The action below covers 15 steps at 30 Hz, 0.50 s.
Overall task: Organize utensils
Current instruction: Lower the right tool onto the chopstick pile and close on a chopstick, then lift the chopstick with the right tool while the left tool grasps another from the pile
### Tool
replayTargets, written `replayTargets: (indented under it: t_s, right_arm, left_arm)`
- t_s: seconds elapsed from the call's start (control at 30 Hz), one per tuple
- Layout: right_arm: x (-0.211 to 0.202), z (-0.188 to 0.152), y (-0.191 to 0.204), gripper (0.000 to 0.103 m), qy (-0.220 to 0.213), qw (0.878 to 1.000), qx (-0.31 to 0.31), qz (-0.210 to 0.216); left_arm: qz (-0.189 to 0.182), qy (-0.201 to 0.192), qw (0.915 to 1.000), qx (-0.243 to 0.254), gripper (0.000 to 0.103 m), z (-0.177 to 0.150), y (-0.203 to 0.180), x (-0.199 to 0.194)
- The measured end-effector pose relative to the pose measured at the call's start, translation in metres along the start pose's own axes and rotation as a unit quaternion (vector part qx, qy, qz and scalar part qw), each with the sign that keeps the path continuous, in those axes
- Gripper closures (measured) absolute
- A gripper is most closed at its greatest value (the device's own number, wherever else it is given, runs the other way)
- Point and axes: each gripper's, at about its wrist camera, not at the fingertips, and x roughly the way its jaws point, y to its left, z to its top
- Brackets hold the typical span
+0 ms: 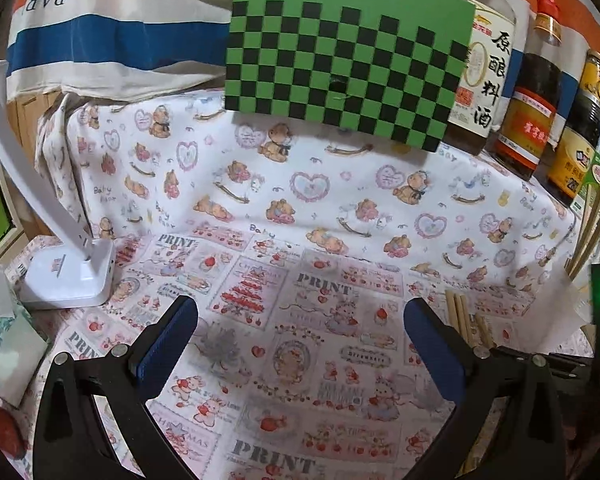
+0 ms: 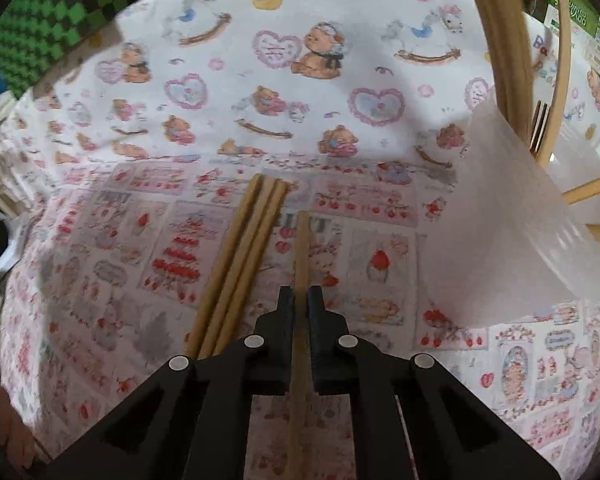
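Observation:
In the right wrist view my right gripper [image 2: 300, 294] is shut on a wooden chopstick [image 2: 302, 248] that runs forward between its fingers, low over the printed cloth. Three more chopsticks [image 2: 244, 256] lie side by side on the cloth just to its left. A white translucent container [image 2: 512, 216] at the right holds more chopsticks [image 2: 504, 52] and a fork [image 2: 540, 124]. In the left wrist view my left gripper [image 1: 300, 324] is open and empty above the cloth; the laid chopsticks [image 1: 462, 316] show beside its right finger.
A green checkered board [image 1: 344, 60] leans at the back. Three sauce bottles [image 1: 532, 92] stand at the back right. A white lamp base [image 1: 68, 276] sits at the left, with a tissue pack [image 1: 4, 336] near it.

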Motion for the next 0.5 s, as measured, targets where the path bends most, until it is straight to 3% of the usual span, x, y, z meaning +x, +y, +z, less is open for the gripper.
replayTargets:
  t_s: [0.03,0.1,0.13,0.2,0.27,0.37,0.5]
  right_arm:
    - [-0.01,-0.002,-0.001,0.095,-0.022,1.0,-0.005,0.011]
    - [-0.035,-0.007,-0.005,0.095,-0.069,0.997,-0.014,0.026]
    - [-0.049,-0.011,-0.009,0.095,-0.095,0.994,-0.013,0.046]
    - [-0.073,-0.017,-0.023,0.095,-0.137,0.987,-0.004,0.084]
    - [-0.092,-0.024,-0.03,0.095,-0.179,0.979,-0.004,0.096]
    - [-0.114,-0.033,-0.039,0.095,-0.235,0.965,-0.011,0.114]
    - [-0.134,-0.04,-0.041,0.095,-0.262,0.956,-0.021,0.133]
  left_arm:
    - [-0.004,0.003,0.9999,0.01,0.004,0.0,-0.003,0.0]
    - [-0.015,0.013,0.9984,0.052,0.033,0.001,-0.014,0.001]
    - [-0.014,0.014,0.9964,0.083,0.039,0.003,-0.02,-0.002]
    - [-0.034,0.011,0.9931,0.112,0.043,0.011,-0.03,-0.01]
    - [-0.063,0.023,0.9926,0.101,0.043,0.022,-0.037,-0.015]
    - [-0.094,0.063,0.9851,0.13,0.047,0.035,-0.062,-0.008]
    - [-0.108,0.13,0.9719,0.164,0.057,0.036,-0.099,0.02]
